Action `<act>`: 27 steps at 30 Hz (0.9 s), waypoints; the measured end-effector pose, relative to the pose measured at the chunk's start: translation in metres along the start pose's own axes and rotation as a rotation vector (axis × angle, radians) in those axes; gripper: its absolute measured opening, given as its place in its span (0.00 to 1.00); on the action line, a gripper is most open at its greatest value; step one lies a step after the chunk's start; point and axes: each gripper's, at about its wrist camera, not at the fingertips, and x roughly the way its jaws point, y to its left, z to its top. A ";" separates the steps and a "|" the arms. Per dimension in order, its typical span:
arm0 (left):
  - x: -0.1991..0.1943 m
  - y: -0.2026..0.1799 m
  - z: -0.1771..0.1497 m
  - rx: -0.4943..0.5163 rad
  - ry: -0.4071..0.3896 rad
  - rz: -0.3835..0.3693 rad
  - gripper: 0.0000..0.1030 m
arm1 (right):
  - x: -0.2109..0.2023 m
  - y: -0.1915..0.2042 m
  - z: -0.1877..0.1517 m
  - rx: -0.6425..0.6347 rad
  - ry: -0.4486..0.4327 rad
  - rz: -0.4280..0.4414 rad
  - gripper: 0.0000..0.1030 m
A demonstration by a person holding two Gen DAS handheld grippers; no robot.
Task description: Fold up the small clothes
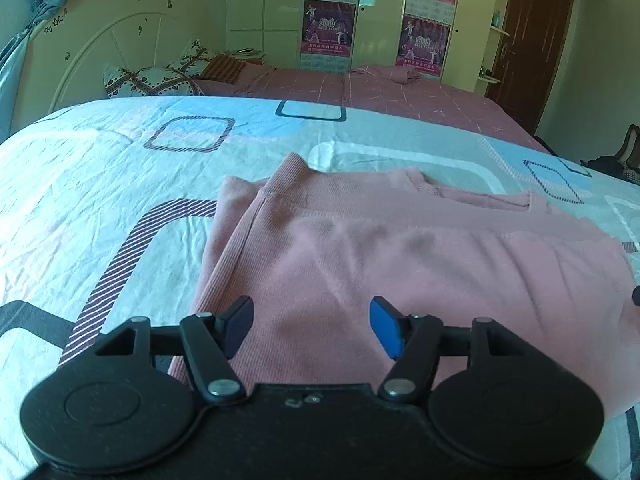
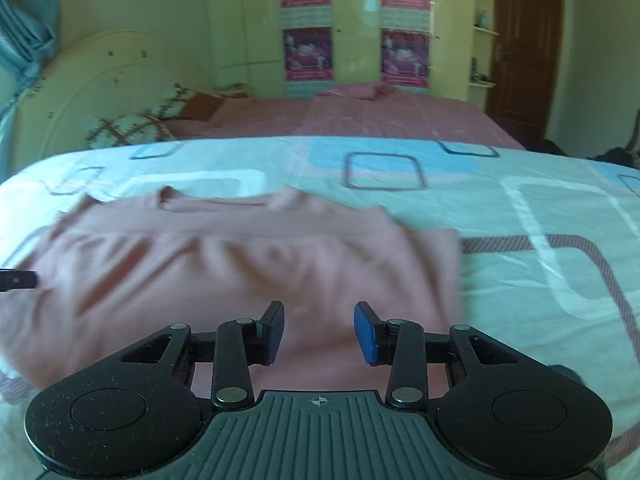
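Lying flat on a bed under a pale sheet (image 1: 120, 184) printed with rounded squares is one pink ribbed knit garment (image 1: 360, 264), partly folded, with its neckline toward the far side. Two black grippers hover above its near edge: the left gripper (image 1: 311, 327) has its jaws spread wide with nothing between them, and the right gripper (image 2: 319, 332) has its jaws parted more narrowly, also empty. Behind stand one cream headboard (image 1: 120, 40), two patterned pillows (image 1: 148, 80), four posters (image 1: 328, 28) on wardrobe doors and one brown door (image 1: 532, 40).
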 end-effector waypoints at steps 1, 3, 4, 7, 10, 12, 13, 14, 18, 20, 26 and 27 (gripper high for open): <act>-0.003 -0.004 0.002 -0.001 -0.008 -0.010 0.64 | 0.000 0.009 0.001 -0.004 -0.002 0.018 0.38; -0.008 -0.010 0.003 0.005 -0.015 -0.029 0.67 | 0.001 0.025 -0.001 -0.012 0.002 0.053 0.38; -0.009 -0.013 0.002 0.007 -0.014 -0.038 0.67 | 0.002 0.033 -0.003 -0.021 0.007 0.062 0.38; -0.005 -0.020 -0.004 0.015 0.001 -0.046 0.67 | 0.007 0.049 -0.012 -0.031 0.029 0.074 0.38; 0.003 -0.019 -0.015 0.009 0.037 -0.030 0.67 | 0.010 0.053 -0.024 -0.048 0.055 0.058 0.38; 0.009 -0.016 -0.024 0.019 0.064 -0.013 0.67 | 0.013 0.049 -0.034 -0.060 0.078 0.029 0.38; 0.010 -0.015 -0.028 0.031 0.069 -0.008 0.67 | 0.016 0.045 -0.039 -0.063 0.099 0.016 0.38; 0.010 -0.015 -0.030 0.048 0.064 -0.004 0.68 | 0.018 0.041 -0.043 -0.060 0.112 0.009 0.38; 0.008 -0.017 -0.034 0.085 0.067 0.005 0.68 | 0.008 0.032 -0.052 -0.069 0.097 -0.007 0.38; 0.008 -0.018 -0.035 0.102 0.068 0.008 0.69 | 0.003 0.026 -0.054 -0.026 0.092 -0.003 0.38; 0.004 -0.020 -0.033 0.096 0.087 0.011 0.69 | -0.002 0.033 -0.049 -0.055 0.110 -0.004 0.38; 0.002 -0.019 -0.032 0.090 0.090 0.009 0.69 | -0.005 0.031 -0.046 -0.026 0.100 0.014 0.38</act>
